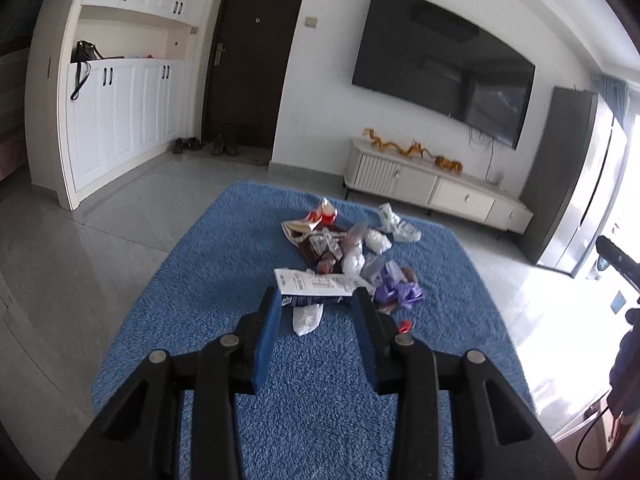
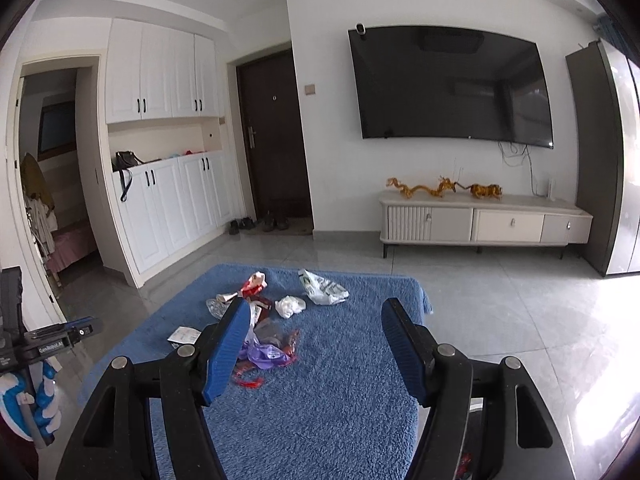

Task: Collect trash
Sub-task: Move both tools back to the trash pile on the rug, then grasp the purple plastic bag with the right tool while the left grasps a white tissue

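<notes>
Trash point(image 1: 340, 256) heaped mid-rug point(image 1: 224, 264): with left gripper point(image 1: 316, 300) half-open and empty, bracket white carton point(image 1: 312, 286) at 12 o'clock, then close; right gripper point(image 2: 316, 320) wide, empty.

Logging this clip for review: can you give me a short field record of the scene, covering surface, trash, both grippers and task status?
surface: blue rug on grey tile floor
trash: loose pile mid-rug, including white printed paper packet, purple wrapper, crumpled white tissue, red-and-white wrapper
left gripper: open, nothing held, packet just beyond its tips
right gripper: open, empty, above rug
task status: nothing collected yet
background: wall TV, low cabinet
</notes>
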Tool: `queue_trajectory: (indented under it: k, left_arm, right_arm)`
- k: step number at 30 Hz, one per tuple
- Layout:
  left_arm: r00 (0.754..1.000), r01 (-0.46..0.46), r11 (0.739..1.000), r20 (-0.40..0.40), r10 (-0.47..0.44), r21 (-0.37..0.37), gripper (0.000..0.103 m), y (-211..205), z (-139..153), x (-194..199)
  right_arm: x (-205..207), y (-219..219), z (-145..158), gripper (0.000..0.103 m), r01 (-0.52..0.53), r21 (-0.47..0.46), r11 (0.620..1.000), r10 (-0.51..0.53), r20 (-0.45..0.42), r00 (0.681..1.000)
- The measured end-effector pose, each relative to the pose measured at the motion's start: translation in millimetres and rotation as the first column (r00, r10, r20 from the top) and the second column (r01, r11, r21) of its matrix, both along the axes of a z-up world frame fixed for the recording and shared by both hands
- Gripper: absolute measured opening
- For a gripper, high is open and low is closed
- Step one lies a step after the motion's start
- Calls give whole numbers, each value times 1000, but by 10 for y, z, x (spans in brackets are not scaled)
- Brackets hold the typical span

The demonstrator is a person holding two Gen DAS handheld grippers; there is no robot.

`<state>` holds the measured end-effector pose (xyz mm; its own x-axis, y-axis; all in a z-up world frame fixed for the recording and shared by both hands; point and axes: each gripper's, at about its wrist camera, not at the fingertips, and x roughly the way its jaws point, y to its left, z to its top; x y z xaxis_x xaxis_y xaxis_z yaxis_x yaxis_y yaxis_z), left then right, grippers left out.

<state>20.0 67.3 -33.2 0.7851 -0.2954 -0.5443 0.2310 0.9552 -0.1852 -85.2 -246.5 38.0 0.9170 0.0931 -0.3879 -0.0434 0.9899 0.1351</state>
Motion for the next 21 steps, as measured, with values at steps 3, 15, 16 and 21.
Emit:
queue_trajectory:
  k: [3, 15, 16, 21]
  left_arm:
    - [1000, -7, 1000, -29, 8, 7, 35, -37, -120, 165]
    - [972, -2, 1000, -233, 3, 4, 35, -82, -930, 810]
    - [969, 12, 1000, -245, -10, 3, 35, -111, -985, 849]
    - [958, 69, 997, -279, -71, -14, 34, -252, -1153, 1055]
  right_arm:
    - [193, -23, -113, 66, -8, 3, 1000, 8, -30, 1000]
    - [1149, 266, -712, 66, -210, 2, 978, 206, -185, 961]
    - [1239, 368, -776, 65, -244, -7, 970, 238, -202, 950]
    - [1536, 750, -1026, 61, -364, -25, 931, 344, -270, 899]
